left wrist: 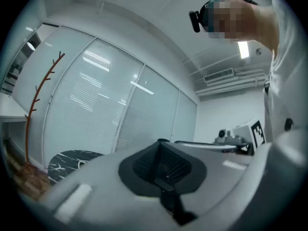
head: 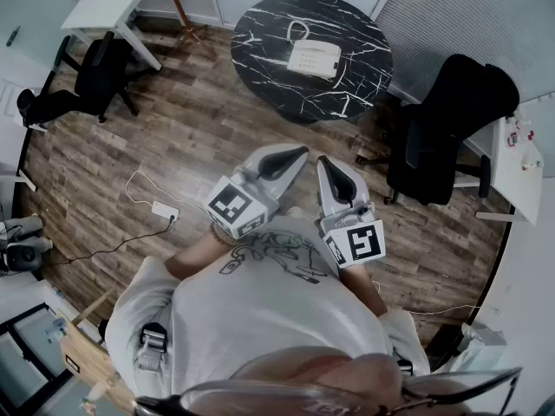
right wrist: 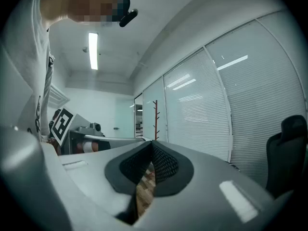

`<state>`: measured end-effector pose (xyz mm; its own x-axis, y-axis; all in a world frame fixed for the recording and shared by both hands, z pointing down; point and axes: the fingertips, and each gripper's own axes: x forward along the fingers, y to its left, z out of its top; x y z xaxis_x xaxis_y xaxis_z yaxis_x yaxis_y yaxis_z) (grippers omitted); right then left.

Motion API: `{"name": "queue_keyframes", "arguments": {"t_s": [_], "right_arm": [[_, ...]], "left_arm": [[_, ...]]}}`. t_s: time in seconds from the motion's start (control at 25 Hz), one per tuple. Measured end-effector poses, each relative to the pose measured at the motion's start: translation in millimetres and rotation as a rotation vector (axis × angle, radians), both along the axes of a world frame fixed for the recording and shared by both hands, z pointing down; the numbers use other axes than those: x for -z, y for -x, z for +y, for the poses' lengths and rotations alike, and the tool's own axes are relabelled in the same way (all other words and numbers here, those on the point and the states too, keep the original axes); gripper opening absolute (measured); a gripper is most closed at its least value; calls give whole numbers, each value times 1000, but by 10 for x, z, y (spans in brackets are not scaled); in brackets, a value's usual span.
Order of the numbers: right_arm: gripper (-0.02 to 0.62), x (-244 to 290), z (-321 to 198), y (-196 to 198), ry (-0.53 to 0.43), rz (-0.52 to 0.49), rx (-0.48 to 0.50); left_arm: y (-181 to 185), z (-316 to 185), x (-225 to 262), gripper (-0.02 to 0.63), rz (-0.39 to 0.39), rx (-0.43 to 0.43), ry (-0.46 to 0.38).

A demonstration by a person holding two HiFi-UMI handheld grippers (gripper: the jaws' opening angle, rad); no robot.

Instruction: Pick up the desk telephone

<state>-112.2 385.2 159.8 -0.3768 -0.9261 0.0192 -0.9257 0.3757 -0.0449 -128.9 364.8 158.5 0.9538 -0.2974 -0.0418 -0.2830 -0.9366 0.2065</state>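
A white desk telephone [head: 314,58] with a coiled cord lies on the round black marble table [head: 260,16] at the far side of the room. My left gripper [head: 299,152] and right gripper [head: 325,161] are held level side by side in front of my chest, well short of the table. Both are shut with nothing between their jaws. In the left gripper view the shut left gripper [left wrist: 161,150] fills the lower frame, and a slice of the marble table [left wrist: 65,162] shows at lower left. The right gripper view has the shut right gripper [right wrist: 153,150] before window blinds.
A black office chair [head: 451,128] stands right of the table, another black chair [head: 95,81] at a white desk [head: 108,3] on the left. A white power strip [head: 165,210] and cable lie on the wood floor. A coat stand [left wrist: 36,105] rises by the blinds.
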Motion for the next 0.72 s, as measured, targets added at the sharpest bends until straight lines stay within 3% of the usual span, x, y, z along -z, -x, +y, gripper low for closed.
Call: {"name": "queue_keyframes", "arguments": {"t_s": [0.72], "right_arm": [[6, -42, 69, -247, -7, -40, 36]], "left_arm": [[-192, 10, -72, 2, -12, 48, 15]]}}
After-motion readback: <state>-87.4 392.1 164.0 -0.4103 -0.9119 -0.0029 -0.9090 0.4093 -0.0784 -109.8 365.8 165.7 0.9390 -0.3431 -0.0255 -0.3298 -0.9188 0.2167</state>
